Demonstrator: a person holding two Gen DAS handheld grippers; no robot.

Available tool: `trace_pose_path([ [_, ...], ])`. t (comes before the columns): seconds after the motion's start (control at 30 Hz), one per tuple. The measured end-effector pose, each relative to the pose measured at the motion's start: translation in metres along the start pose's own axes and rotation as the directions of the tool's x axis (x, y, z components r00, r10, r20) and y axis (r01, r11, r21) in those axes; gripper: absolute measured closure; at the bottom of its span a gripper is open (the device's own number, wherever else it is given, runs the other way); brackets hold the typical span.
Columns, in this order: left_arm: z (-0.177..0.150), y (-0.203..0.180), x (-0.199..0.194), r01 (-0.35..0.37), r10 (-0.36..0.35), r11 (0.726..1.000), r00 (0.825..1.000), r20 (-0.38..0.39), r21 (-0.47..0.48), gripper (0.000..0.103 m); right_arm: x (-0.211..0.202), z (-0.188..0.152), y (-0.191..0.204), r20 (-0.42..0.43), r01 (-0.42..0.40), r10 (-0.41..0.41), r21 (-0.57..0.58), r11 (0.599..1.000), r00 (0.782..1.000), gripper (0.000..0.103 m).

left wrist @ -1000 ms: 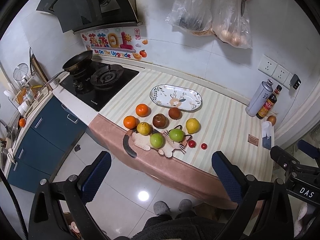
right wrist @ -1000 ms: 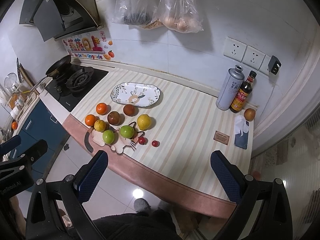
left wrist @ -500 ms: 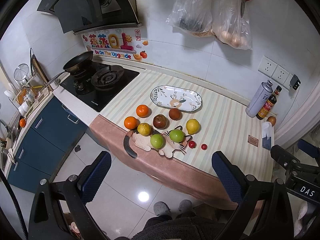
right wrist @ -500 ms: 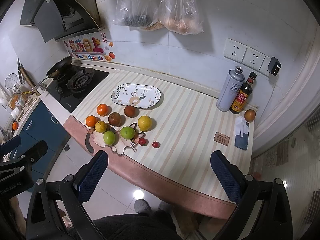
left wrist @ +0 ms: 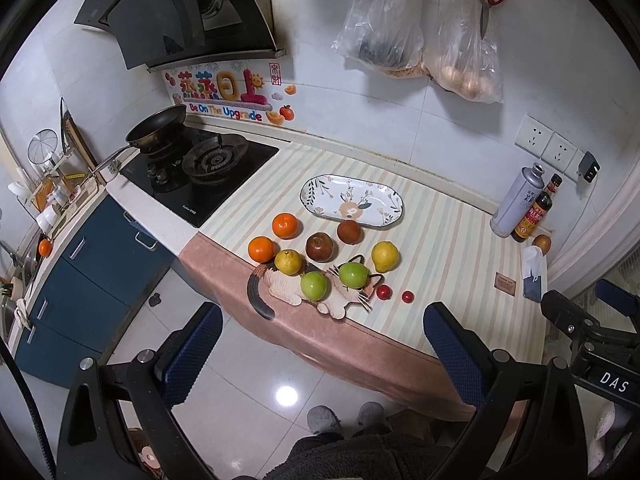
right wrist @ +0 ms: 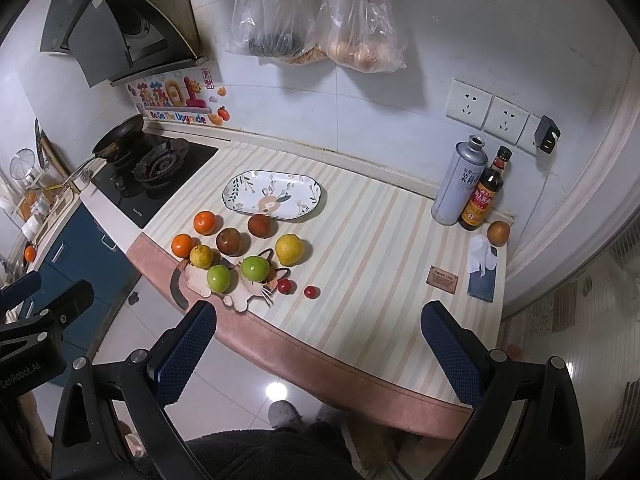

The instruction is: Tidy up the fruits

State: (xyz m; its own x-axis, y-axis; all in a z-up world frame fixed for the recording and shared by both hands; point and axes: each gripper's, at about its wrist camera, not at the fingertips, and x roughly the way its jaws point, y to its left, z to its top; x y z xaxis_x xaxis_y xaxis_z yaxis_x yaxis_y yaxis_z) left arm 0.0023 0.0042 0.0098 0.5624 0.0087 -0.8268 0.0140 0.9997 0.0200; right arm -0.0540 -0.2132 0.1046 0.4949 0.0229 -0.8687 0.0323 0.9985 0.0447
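Several fruits lie on the striped counter in front of an empty oval patterned plate [left wrist: 351,200] [right wrist: 273,195]: two oranges [left wrist: 285,226] [right wrist: 204,222], two dark red fruits [left wrist: 319,246], two yellow fruits [left wrist: 385,256] [right wrist: 289,249], two green apples [left wrist: 353,275] [right wrist: 254,268] on a cat-shaped mat [left wrist: 320,294], and two cherry tomatoes [left wrist: 407,297] [right wrist: 310,291]. My left gripper [left wrist: 322,354] and right gripper [right wrist: 318,350] are both open and empty, held high above the floor, well short of the counter's front edge.
A gas stove [left wrist: 200,168] with a pan [left wrist: 158,128] is at the left. A spray can [right wrist: 460,184], sauce bottle [right wrist: 482,196], brown fruit [right wrist: 498,233], tissue and phone [right wrist: 482,280] stand at the right. Bags [left wrist: 420,40] hang on the wall.
Both grippers have drifted very slightly closer to the counter. Nothing on the counter has moved.
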Motion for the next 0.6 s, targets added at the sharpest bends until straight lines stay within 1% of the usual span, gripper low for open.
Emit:
trace_pose_path([
  [0.23, 0.0001, -0.0002, -0.0002, 0.001, -0.001, 1.0, 1.0, 0.002, -0.002, 0.0, -0.0045, 0.0101, 0.005, 0.002, -0.006, 0.006, 0.001, 1.0, 1.0, 0.0],
  [0.6, -0.0024, 0.0008, -0.0002, 0.0, 0.0, 1.0, 1.0, 0.004, -0.002, 0.0, -0.0029, 0.0098, 0.0048, 0.008, -0.013, 0.013, 0.001, 1.0, 1.0, 0.0],
])
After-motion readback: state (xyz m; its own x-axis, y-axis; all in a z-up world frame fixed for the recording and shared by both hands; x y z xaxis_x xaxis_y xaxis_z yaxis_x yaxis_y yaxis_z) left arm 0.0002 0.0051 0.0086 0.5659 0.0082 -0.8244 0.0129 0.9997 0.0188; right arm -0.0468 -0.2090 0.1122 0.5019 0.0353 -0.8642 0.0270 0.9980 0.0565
